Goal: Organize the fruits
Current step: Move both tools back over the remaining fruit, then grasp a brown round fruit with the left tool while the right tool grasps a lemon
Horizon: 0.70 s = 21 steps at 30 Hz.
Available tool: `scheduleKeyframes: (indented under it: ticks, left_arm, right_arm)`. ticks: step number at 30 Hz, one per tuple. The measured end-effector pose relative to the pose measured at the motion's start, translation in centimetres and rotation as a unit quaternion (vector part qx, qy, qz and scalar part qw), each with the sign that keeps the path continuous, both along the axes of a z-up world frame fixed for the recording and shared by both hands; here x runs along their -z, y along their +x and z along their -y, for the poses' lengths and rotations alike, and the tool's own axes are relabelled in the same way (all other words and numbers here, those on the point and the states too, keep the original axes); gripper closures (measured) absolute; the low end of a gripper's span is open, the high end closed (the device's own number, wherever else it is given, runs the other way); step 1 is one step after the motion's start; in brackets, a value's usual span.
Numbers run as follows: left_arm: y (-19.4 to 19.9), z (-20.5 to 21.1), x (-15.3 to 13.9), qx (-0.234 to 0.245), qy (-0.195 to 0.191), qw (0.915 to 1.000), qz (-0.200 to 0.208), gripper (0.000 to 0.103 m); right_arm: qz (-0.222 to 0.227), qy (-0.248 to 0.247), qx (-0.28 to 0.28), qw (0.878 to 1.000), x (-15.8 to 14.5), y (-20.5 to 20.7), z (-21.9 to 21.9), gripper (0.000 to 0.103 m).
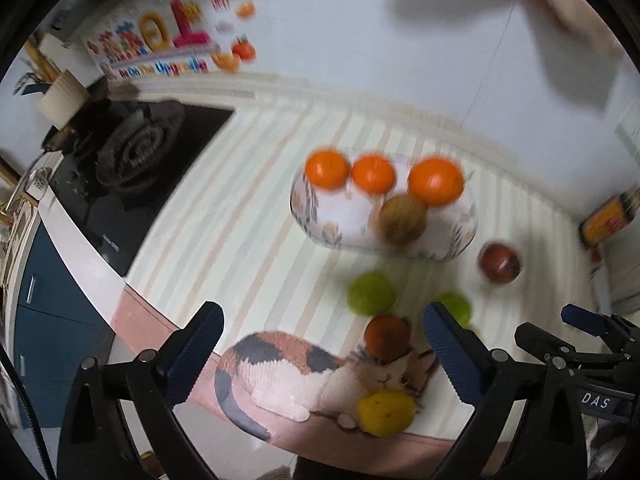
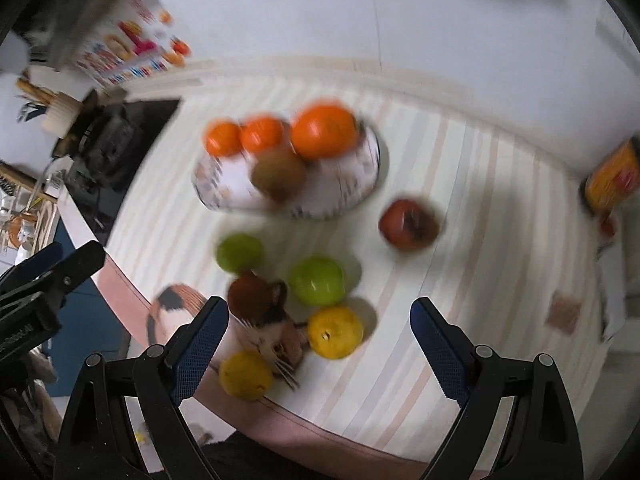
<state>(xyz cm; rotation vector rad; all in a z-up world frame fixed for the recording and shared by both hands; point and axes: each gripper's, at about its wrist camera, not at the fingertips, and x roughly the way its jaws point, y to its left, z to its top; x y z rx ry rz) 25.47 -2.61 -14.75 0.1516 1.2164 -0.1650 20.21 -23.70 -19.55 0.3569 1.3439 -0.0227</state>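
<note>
striped cloth (image 2: 460,208) on counter, stove (image 1: 132,160) left, white wall (image 1: 360,40), both grippers spread

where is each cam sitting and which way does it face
Left wrist: on the left hand-held gripper, looking forward and down over the striped mat at the bowl; its own open fingers frame the view, the right hand-held gripper at the right edge.
Right wrist: on the right hand-held gripper, facing the same way; open fingers show, the left one at the left edge.
Shared: bowl, oranges, loose fruit.
</note>
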Motion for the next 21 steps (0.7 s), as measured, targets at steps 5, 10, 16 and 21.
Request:
scheduleKeyframes:
  ticks: [5, 10, 16, 21]
  left_arm:
    - [0.7, 1.6, 6.3, 0.023, 0.007, 0.9967, -0.078, 0.001]
    - [1.2, 4.0, 10.7, 0.054, -0.011, 0.9879, -0.145, 0.001]
    - [1.8, 6.0, 15.2, 0.075, -0.007, 0.9776, -0.196, 0.03]
    - [1.9, 6.7, 15.1, 0.08, -0.03, 0.9769, -0.196, 0.052]
  right_arm:
    - [-0.055, 0.024, 0.006, 0.998, 6.4, -0.2, 0.1, 0.026]
    - [-0.075, 0.033, 0.0, 0.997, 9.3, -0.3, -0.4, 0.027]
    - [-0.091, 0.032, -0.01, 0.995, 11.1, -0.3, -1.0, 0.031]
    - [-0.087, 0.039, -0.02, 0.995, 12.1, -0.1, -1.8, 0.042]
